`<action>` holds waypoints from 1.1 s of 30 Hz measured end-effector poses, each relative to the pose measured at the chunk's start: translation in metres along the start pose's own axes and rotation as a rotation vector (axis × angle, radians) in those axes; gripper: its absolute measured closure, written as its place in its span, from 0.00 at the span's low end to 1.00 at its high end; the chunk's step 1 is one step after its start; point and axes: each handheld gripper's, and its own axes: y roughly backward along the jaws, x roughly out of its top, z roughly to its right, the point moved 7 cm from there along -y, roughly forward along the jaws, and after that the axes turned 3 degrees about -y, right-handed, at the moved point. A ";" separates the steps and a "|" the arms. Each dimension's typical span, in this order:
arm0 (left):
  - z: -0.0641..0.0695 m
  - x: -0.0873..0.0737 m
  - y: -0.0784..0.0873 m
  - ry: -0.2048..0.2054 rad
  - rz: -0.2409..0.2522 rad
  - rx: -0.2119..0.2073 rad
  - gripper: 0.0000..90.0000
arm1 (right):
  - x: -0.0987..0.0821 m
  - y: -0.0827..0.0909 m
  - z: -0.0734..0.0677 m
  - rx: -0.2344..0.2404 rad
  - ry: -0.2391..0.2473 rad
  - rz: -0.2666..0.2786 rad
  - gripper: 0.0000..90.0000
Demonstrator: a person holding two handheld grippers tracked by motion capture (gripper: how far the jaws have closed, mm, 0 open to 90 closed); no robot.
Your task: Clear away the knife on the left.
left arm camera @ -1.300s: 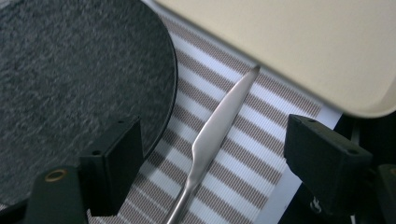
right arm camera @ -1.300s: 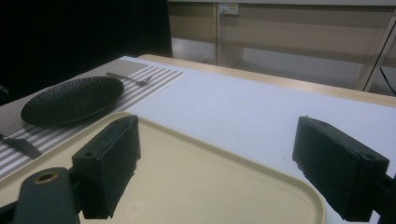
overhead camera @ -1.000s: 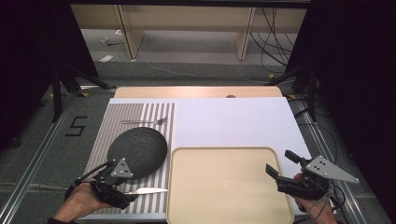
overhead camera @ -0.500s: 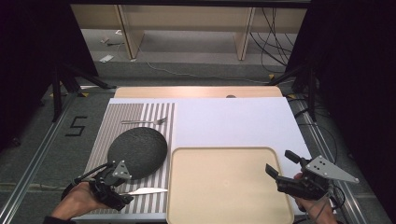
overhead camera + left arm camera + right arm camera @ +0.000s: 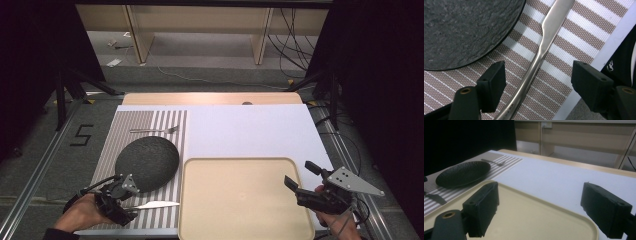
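My left gripper [image 5: 537,82] straddles the knife [image 5: 541,52] handle, jaws wide, just closing, not yet touching, knife running straight ahead between them beside the plate [image 5: 466,30]

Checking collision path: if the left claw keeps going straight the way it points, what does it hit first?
Probably the knife: its handle lies between the left claw's open jaws, which have just been closing, on the striped placemat. Depth unclear.

Left hand-held gripper narrows over the knife

The left hand-held gripper [image 5: 537,82] has drawn slightly back toward the near table edge, and its jaws have just been closing around the knife [image 5: 541,57] handle lying between them, untouched.
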 end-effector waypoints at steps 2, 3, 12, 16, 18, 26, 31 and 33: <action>-0.001 -0.001 -0.001 -0.008 -0.013 -0.003 0.33 | 0.000 0.000 0.000 0.000 0.000 0.000 0.18; -0.001 -0.002 -0.001 -0.012 -0.017 -0.004 0.34 | 0.000 0.000 0.000 -0.001 0.000 -0.001 0.18; -0.003 -0.005 -0.009 -0.027 -0.050 -0.015 0.46 | 0.000 0.000 0.000 0.000 0.000 0.000 0.18; -0.004 -0.004 -0.012 -0.035 -0.068 -0.028 0.53 | 0.000 0.000 0.000 0.000 0.001 -0.001 0.18; -0.003 -0.003 -0.013 -0.042 -0.075 -0.031 0.55 | 0.000 0.000 0.000 0.000 0.001 -0.001 0.18; -0.003 0.001 -0.020 -0.084 -0.120 -0.041 0.67 | 0.000 0.000 0.000 0.001 0.001 -0.001 0.18; -0.007 0.002 -0.022 -0.076 -0.130 -0.044 0.74 | 0.000 0.000 0.000 0.001 0.000 -0.002 0.18; -0.009 0.002 -0.023 -0.073 -0.135 -0.056 0.76 | 0.000 0.000 0.000 0.001 0.001 -0.001 0.18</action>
